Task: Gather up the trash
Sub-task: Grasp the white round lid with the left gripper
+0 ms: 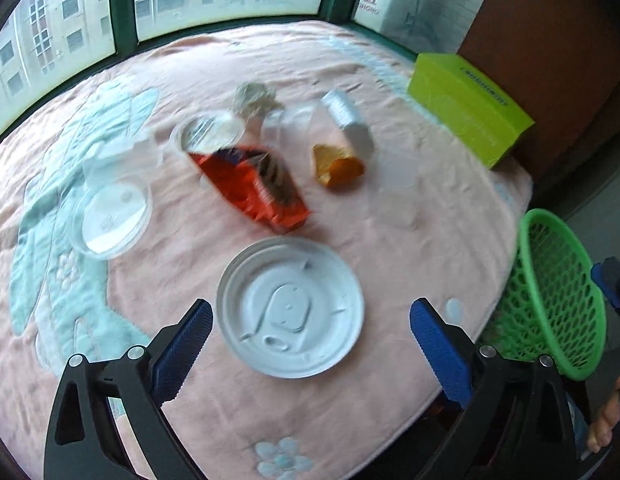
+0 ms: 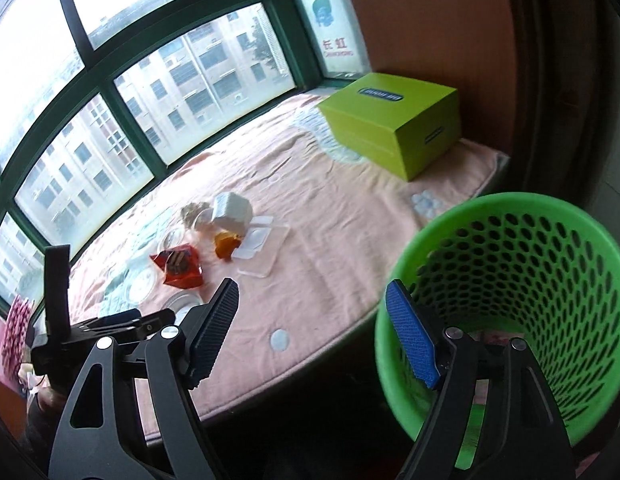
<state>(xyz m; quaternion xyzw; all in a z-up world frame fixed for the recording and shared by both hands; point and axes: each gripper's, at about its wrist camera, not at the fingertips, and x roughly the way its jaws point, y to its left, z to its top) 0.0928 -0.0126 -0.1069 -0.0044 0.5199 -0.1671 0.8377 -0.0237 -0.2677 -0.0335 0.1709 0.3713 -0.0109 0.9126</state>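
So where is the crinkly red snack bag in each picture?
Left wrist view: the crinkly red snack bag lies mid-picture on the pink blanket, beyond the round white plastic lid.
Right wrist view: it sits left of centre, small.
Shared landmark: the lime-green cardboard box, far right on the blanket in both.

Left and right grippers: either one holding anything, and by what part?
Nothing is held. The left gripper is open around the round white plastic lid lying on the pink blanket, pads clear. The right gripper is open and empty.
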